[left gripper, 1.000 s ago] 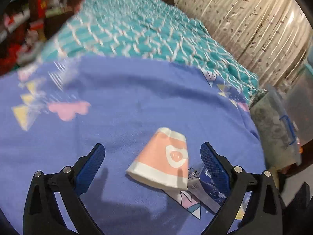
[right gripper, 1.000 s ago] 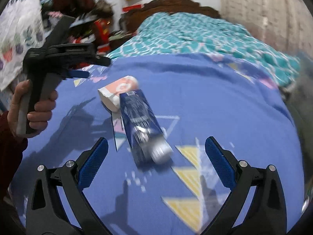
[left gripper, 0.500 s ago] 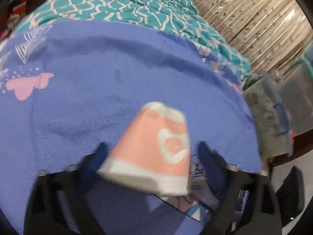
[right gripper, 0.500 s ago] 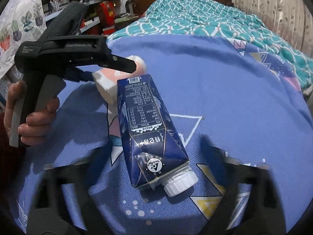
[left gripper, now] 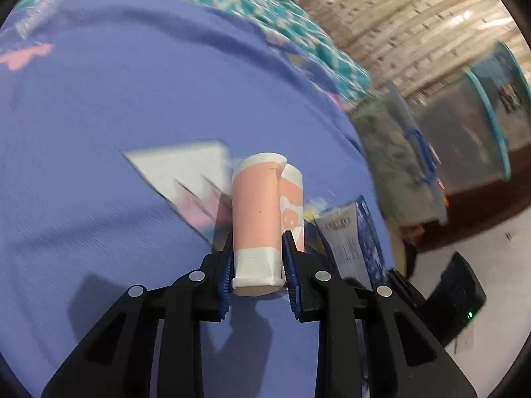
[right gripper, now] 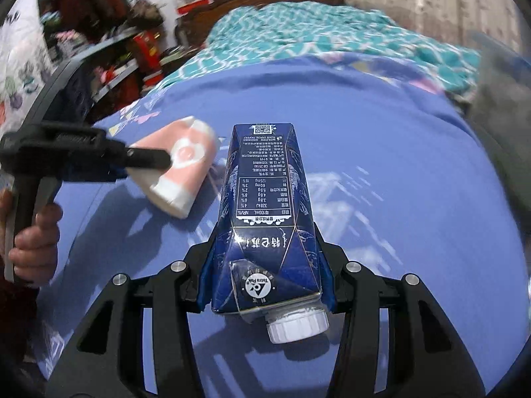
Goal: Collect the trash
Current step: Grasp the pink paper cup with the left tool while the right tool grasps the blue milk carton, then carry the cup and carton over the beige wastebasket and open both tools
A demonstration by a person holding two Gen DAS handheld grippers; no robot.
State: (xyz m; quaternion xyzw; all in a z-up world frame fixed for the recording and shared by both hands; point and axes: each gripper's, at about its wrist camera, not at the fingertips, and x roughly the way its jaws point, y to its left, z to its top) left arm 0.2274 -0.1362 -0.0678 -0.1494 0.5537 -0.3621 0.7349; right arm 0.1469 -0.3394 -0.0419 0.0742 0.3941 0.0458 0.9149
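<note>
Paper cup (left gripper: 255, 219): it lies on its side on the purple sheet (left gripper: 116, 106), pink with white bands, the wall already creased and folded inward along one side; it looks very light and soft, so I judge that it crushes easily and carries no weight.
Left gripper (left gripper: 257, 265): its jaws have just been closing and now clamp the cup near its base end, one blue pad on each side; in the right wrist view the same cup (right gripper: 181, 169) sits at about 10 o'clock from the carton.
Where to hold the cup: the base end is the stiffest part, I think, because the bottom disc braces the wall; a grip nearer the open mouth probably only flattens it more.
Milk carton (right gripper: 265, 215): dark blue, lying on the sheet with its white screw cap (right gripper: 297, 326) toward the camera; the panels are flat and stiff, the printed coating looks smooth and a bit slippery.
Right gripper (right gripper: 267, 275): its jaws have just been closing and now press on the two side faces of the carton at the cap end.
Carton weight: I cannot tell if liquid remains inside; if it does, the far end may droop when lifted.
Neighbours: cup and carton are just beside each other; in the left wrist view the carton (left gripper: 351, 238) is at 3 o'clock from the cup.
</note>
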